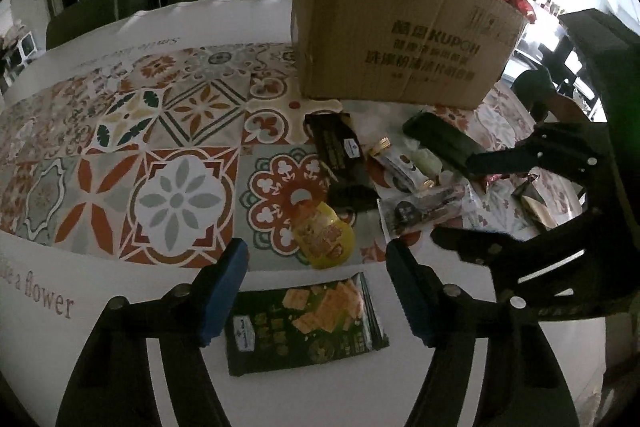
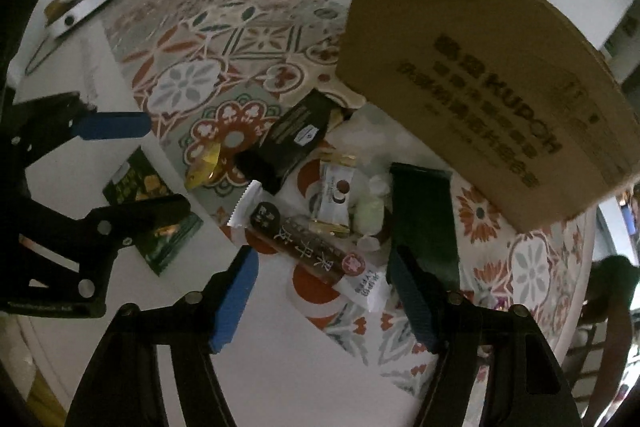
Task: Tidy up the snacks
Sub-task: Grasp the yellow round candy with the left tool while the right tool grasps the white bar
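In the left wrist view, a dark green cracker packet (image 1: pixel 304 327) printed with orange squares is lying flat at lower centre, on the white border of the tablecloth (image 1: pixel 120 155). Just above it a yellow snack pouch (image 1: pixel 324 239) is resting on the patterned tiles, and beyond that a black snack bag (image 1: pixel 340 155), a small white wrapped sweet (image 1: pixel 400 167), a clear-wrapped brown bar (image 1: pixel 424 211) and a long dark green packet (image 1: pixel 440 143) are clustering at centre right. A brown cardboard box (image 1: pixel 396 35) printed KUPON is standing behind them at upper right.

The cloth is showing red, grey and green floral tiles; dark chairs and a dim room are sitting beyond.

The left gripper (image 1: pixel 320 291) is hovering over the cracker packet, its 2 blue pads wide apart and holding nothing. In the right wrist view, the right gripper (image 2: pixel 324 303) is hanging above the brown bar (image 2: pixel 316 247), its jaws likewise spread wide and gripping nothing.
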